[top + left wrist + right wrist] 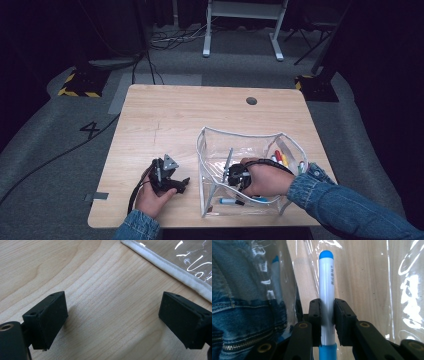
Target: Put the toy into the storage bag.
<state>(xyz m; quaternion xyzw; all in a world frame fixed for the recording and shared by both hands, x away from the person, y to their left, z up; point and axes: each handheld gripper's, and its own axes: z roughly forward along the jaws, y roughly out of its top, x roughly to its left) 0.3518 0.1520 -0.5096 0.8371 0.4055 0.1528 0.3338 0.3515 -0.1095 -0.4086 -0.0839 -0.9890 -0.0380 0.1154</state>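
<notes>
A clear plastic pouch (210,145) with white trim stands open on the wooden table (165,120). My right gripper (236,176) is down inside it. In the right gripper view its jaws (327,307) are shut on a white marker with a blue cap (326,277), which points straight away from the camera. A second blue-capped marker (275,267) shows blurred through the plastic on the left. My left gripper (181,184) rests on the table just left of the pouch. It stands open (113,305) over bare wood, and the pouch's white edge (170,267) lies just beyond it.
Several coloured markers (280,157) lie at the pouch's right end, and a blue one (230,201) lies along its near wall. A denim sleeve (242,297) is close on the left in the right gripper view. A dark round hole (251,100) marks the table's far side.
</notes>
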